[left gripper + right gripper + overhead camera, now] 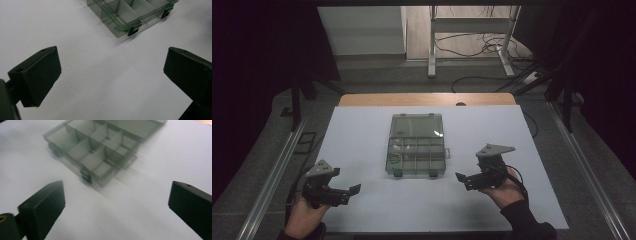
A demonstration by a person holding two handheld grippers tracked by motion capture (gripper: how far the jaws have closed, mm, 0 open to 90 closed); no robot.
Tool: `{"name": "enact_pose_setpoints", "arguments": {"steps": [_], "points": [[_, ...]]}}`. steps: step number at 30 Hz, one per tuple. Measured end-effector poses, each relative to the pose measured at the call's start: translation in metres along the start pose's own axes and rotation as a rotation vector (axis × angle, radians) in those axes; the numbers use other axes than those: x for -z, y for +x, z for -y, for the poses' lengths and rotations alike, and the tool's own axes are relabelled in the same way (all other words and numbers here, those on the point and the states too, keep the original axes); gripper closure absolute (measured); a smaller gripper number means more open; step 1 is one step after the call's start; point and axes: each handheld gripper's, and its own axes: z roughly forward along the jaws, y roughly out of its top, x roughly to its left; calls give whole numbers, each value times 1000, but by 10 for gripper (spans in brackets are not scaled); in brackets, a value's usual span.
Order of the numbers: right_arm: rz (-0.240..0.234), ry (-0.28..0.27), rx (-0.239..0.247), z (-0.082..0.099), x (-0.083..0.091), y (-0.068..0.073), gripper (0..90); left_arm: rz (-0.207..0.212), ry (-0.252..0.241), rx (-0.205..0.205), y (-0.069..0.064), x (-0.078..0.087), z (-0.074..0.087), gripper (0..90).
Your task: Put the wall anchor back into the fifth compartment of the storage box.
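Now — organiser box (417,145) between both tongs, apart | left tongs (353,191) wide, empty | right tongs (462,178) wide, empty

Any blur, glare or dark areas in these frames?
Right gripper view: the compartment box is smeared by motion blur. Left gripper view: sharp, with the box's soft shadow on the white sheet. High view: dim, black surroundings, small glare spot on the box lid.

Both tools (354,192) (462,179) wide-jawed, empty
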Motion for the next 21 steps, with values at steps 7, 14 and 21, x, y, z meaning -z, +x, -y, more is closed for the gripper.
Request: {"name": "enact_pose_setpoints", "arguments": {"steps": [7, 14, 21], "points": [[27, -20, -47, 26, 21, -12, 0, 3, -3, -7, -1, 0, 0, 16], [95, -37, -108, 56, 40, -24, 0, 5, -5, -3, 0, 0, 0, 20], [106, -21, -140, 69, 44, -28, 0, -1, -1, 10, 0, 0, -1, 21]]}}
